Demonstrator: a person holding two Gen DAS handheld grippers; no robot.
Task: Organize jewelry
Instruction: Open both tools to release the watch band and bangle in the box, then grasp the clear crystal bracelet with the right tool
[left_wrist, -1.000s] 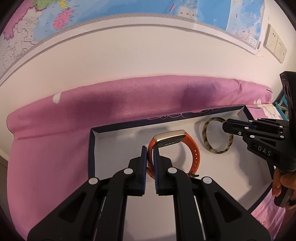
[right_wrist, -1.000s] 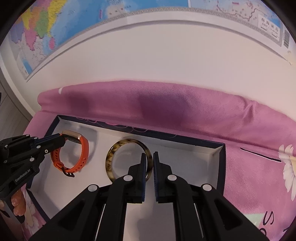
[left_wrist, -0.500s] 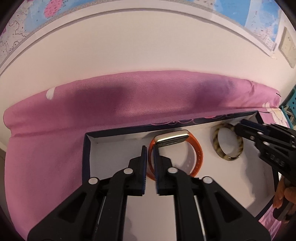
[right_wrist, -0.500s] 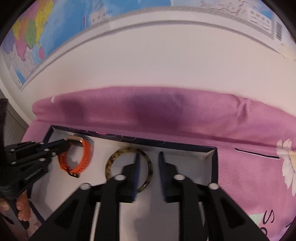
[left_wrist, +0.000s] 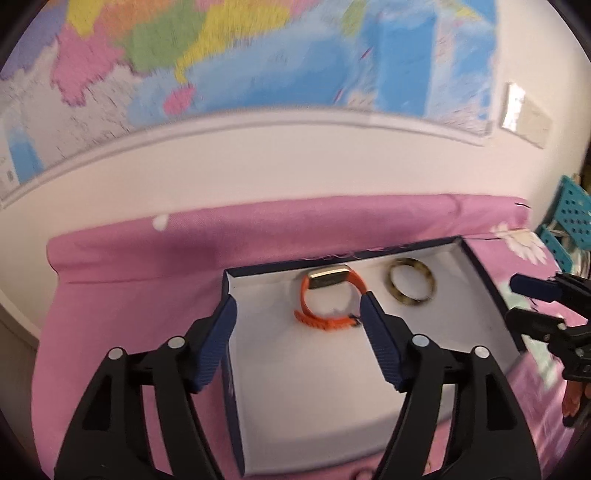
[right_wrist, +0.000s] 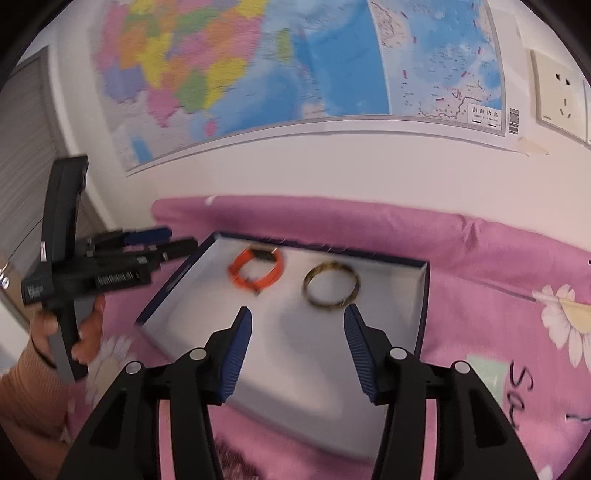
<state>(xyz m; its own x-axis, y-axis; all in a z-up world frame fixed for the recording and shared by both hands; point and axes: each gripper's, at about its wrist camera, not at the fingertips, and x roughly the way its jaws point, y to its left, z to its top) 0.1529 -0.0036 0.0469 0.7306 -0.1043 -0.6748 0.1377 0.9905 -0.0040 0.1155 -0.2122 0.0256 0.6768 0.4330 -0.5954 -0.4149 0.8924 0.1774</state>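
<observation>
A shallow navy box (left_wrist: 236, 398) with a white lining lies open on a pink floral bedspread (left_wrist: 122, 280). Inside it, toward the far wall, an orange fitness band (left_wrist: 325, 321) with a gold-edged face sits on the left, and a tortoiseshell bangle (left_wrist: 410, 286) lies flat just to its right, the two apart. The rest of the lining is bare.

The left gripper (left_wrist: 298, 306) hovers over the box's near left part, its jaws opening and already wide, with nothing between the blue pads (left_wrist: 212, 350); the band lies beyond them. The right gripper (right_wrist: 297, 319) hangs above the box's near middle, its jaws opening to a moderate gap, also empty, with the bangle (right_wrist: 330, 288) just ahead.

In the right wrist view a hand (right_wrist: 85, 332) in an orange sleeve holds the left gripper beside the box's left wall. A world map (right_wrist: 295, 66) and a wall socket (right_wrist: 557, 96) hang behind the bed.
</observation>
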